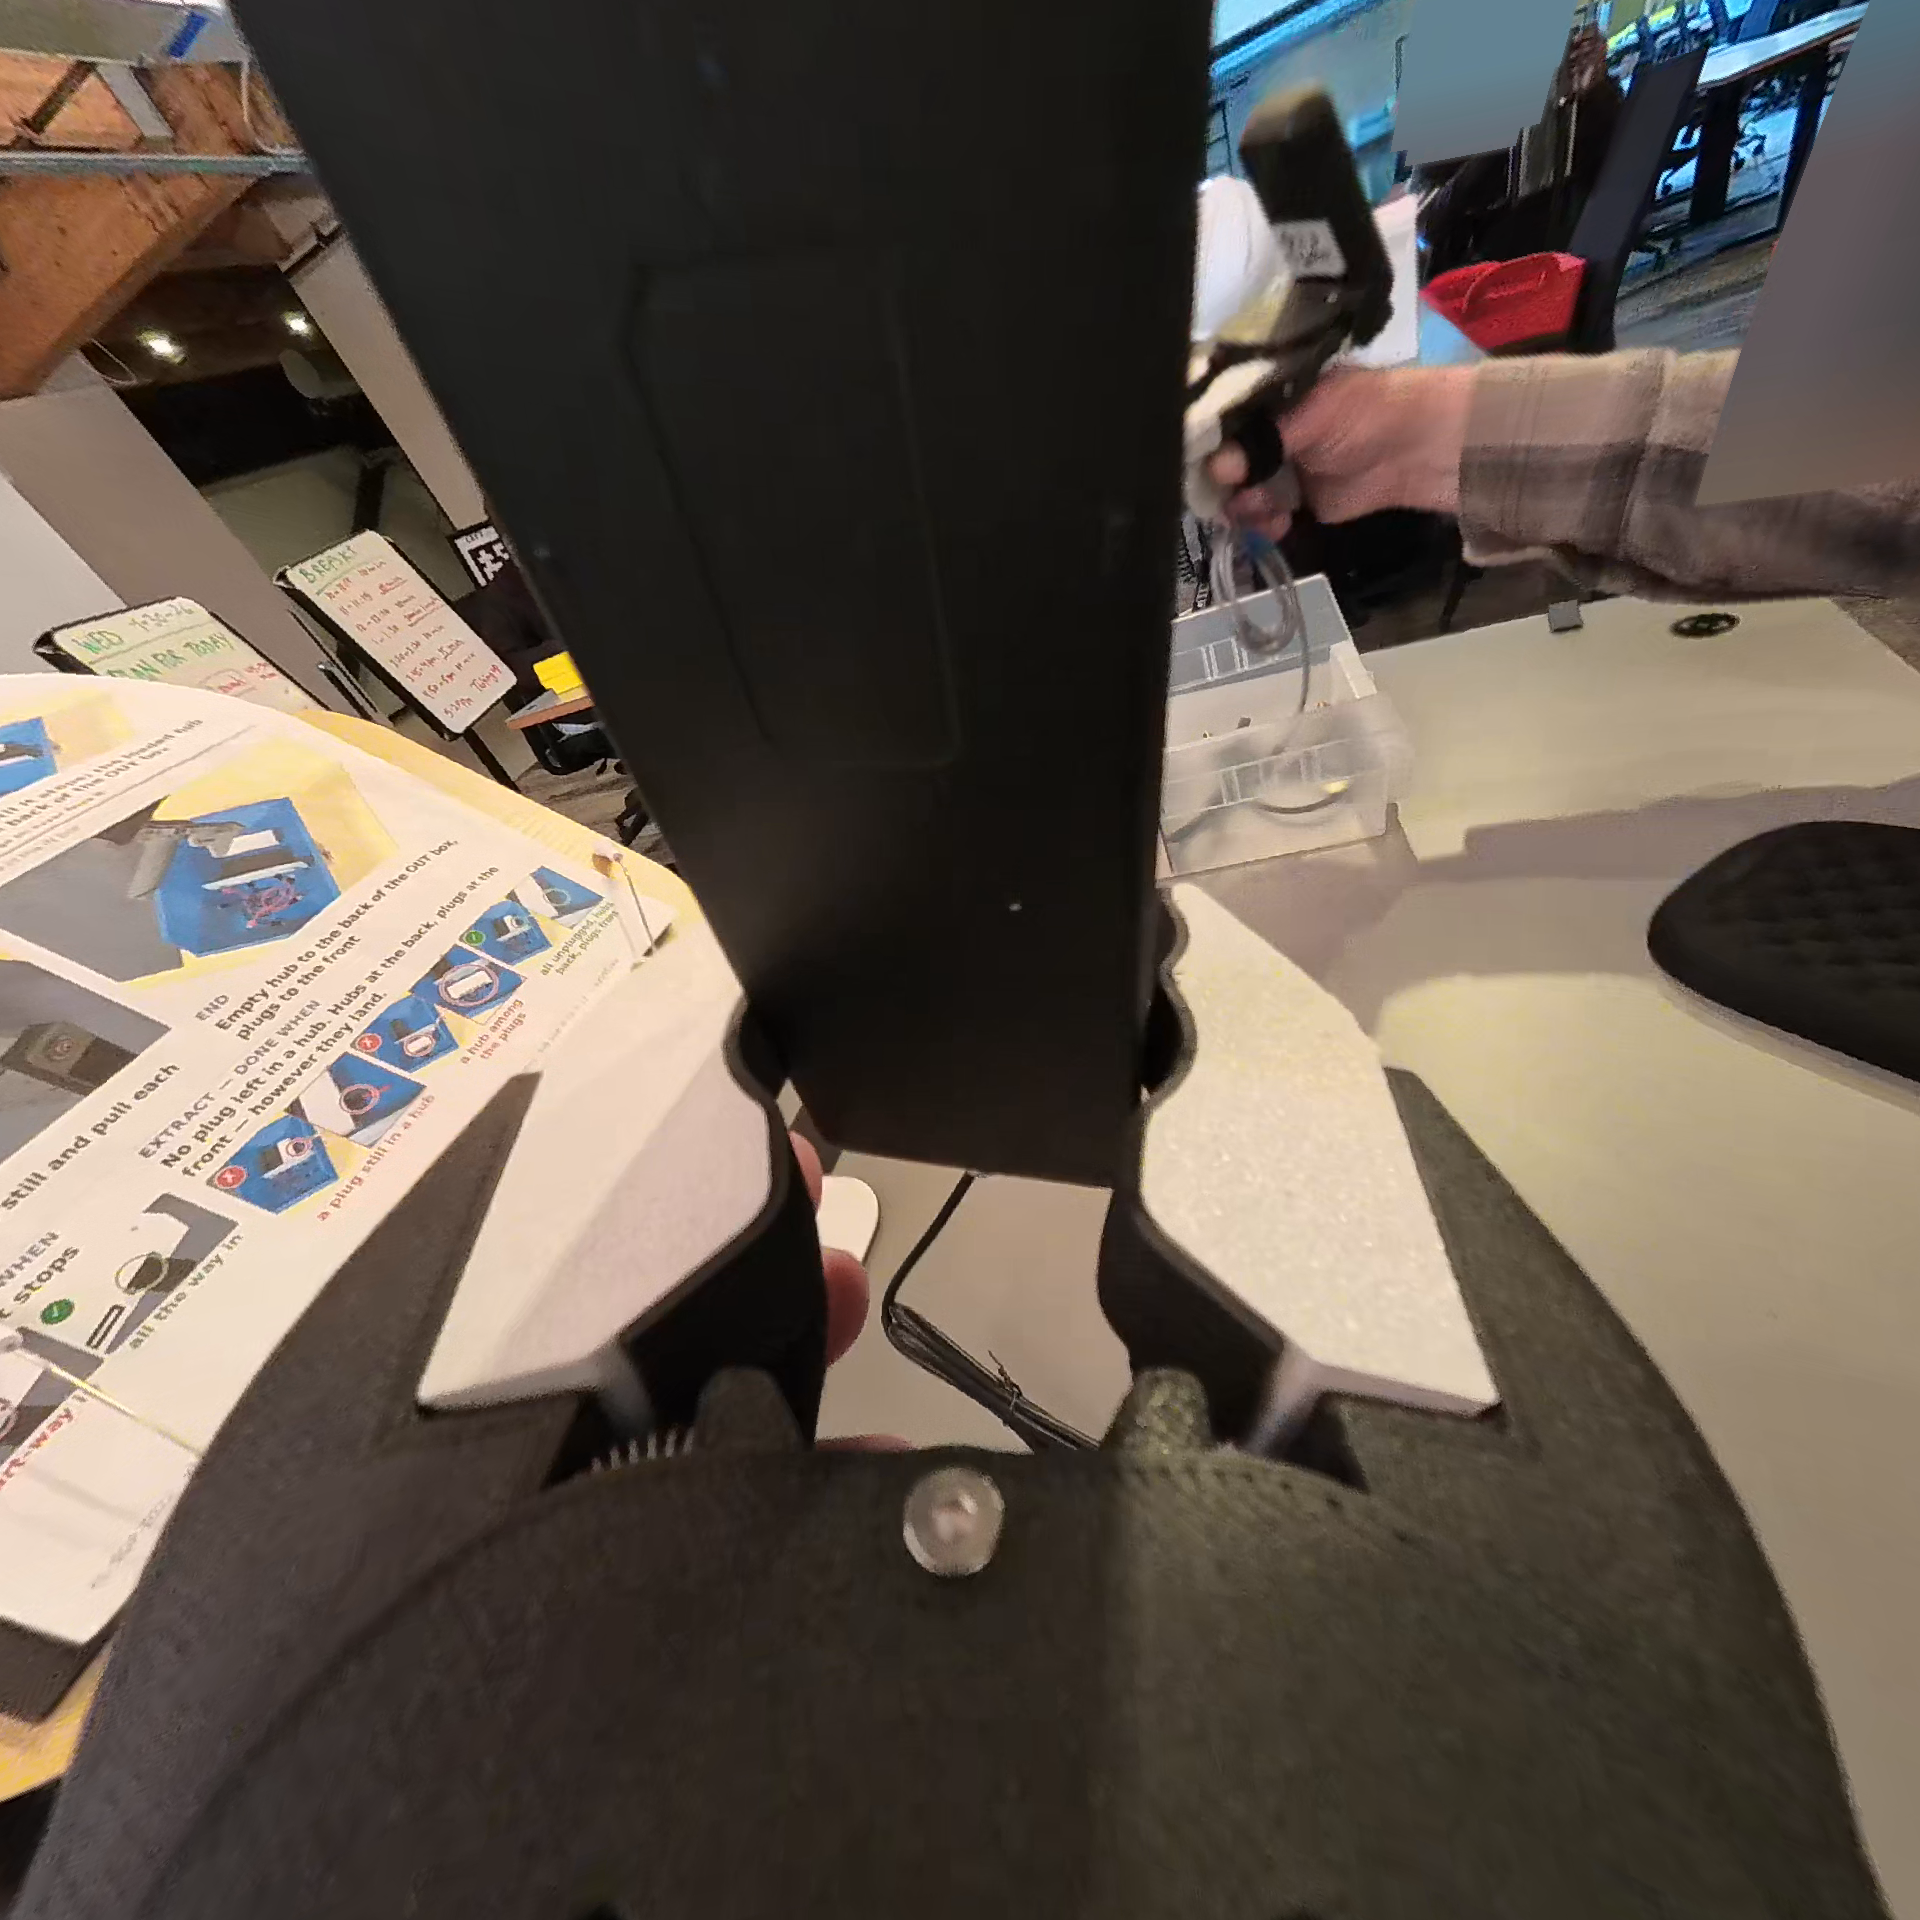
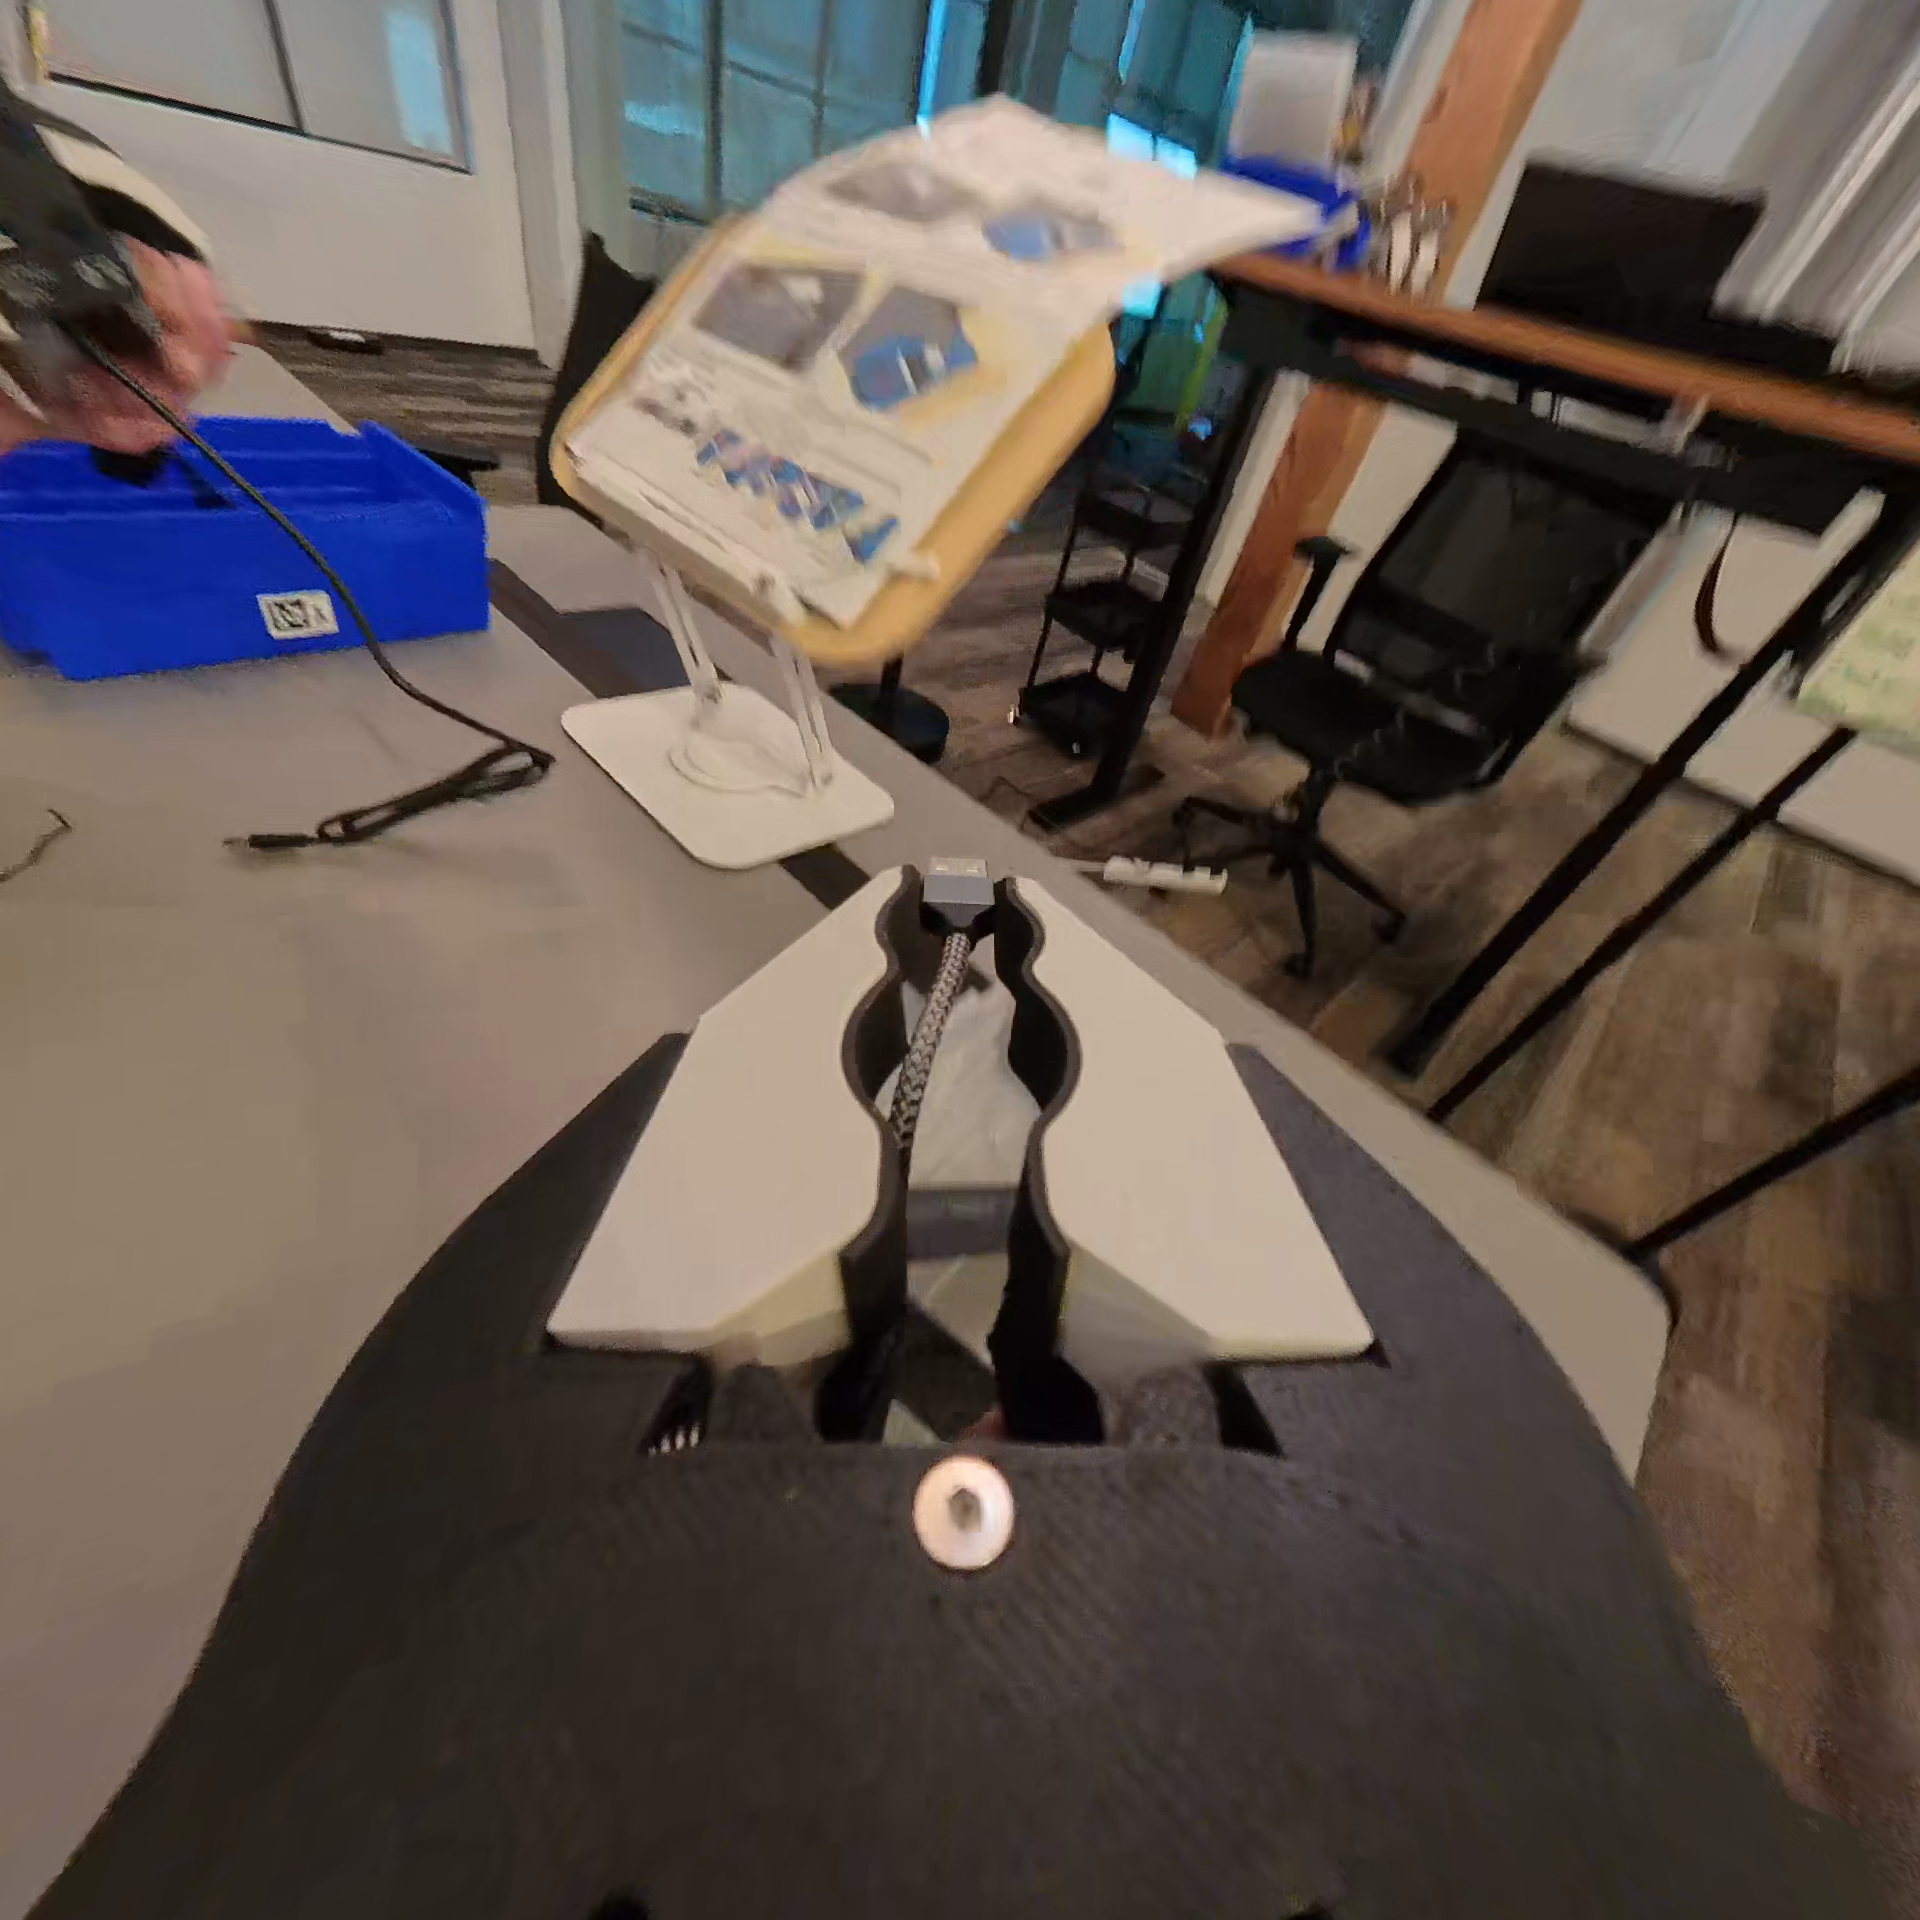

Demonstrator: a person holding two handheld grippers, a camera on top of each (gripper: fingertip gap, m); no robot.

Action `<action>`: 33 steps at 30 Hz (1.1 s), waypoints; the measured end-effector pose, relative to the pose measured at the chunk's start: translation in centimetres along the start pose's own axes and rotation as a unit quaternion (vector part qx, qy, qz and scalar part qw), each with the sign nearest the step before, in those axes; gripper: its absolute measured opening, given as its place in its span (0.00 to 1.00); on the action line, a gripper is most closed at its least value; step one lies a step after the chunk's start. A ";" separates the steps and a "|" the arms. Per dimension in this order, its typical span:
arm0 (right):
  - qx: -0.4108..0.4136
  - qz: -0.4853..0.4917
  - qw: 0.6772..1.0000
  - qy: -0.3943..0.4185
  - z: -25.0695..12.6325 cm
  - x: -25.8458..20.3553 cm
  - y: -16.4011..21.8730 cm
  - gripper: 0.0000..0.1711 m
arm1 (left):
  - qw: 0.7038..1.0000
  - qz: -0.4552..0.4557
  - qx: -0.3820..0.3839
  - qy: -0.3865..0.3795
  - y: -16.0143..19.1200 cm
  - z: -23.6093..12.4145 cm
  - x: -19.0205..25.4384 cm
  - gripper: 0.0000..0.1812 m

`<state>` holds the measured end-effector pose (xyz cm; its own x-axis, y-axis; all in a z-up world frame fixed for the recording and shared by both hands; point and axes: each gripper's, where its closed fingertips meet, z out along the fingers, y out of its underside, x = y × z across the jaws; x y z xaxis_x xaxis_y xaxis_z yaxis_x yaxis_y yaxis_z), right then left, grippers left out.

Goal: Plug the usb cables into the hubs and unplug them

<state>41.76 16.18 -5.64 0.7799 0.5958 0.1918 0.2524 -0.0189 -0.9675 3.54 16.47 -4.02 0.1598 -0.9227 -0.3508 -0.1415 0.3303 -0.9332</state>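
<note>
In the left wrist view my left gripper (image 1: 961,1023) is shut on a wide flat black USB hub (image 1: 831,520), held upright so that it fills the middle of the view. The hub's thin black cable (image 1: 914,1288) hangs below it. In the right wrist view my right gripper (image 2: 954,906) is shut on a grey USB plug (image 2: 956,871), whose metal end pokes out past the fingertips. Its braided cable (image 2: 920,1049) runs back between the fingers. The right gripper (image 1: 1221,416) also shows far off in the left wrist view, in a hand, with the grey cable (image 1: 1273,613) dangling.
A clear plastic box (image 1: 1288,769) sits under the right gripper. A blue bin (image 2: 208,561) stands at the far left of the grey table (image 2: 260,1039), with the blurred left gripper (image 2: 62,270) above it. An instruction sheet on a stand (image 2: 831,416) is by the edge. A black mat (image 1: 1808,935) lies right. My right fingertips sit around 40 centimetres from my left ones.
</note>
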 end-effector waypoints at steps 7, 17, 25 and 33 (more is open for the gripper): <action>-0.291 0.009 0.955 0.054 -0.9 2.2 15.3 0.23 | 1.000 -0.012 -0.021 0.012 1.4 0.9 0.4 0.37; -0.050 -0.129 0.984 -0.110 9.3 -15.8 -7.1 0.48 | 0.997 -0.018 -0.066 0.037 4.4 5.0 3.0 0.37; 0.015 -0.072 0.955 -0.288 18.3 -30.7 -11.4 0.52 | 0.993 -0.003 -0.087 0.076 5.6 7.2 6.5 0.37; 0.033 -0.124 0.960 -0.248 16.8 -29.5 -12.9 0.30 | 0.994 0.004 -0.086 0.065 4.2 7.7 7.1 0.63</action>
<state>5.86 12.38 -1.63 0.3269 0.8852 0.3309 0.3458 0.2138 -0.9136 11.63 12.88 -11.03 0.0324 -0.9417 -0.3350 -0.3082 0.3094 -0.8996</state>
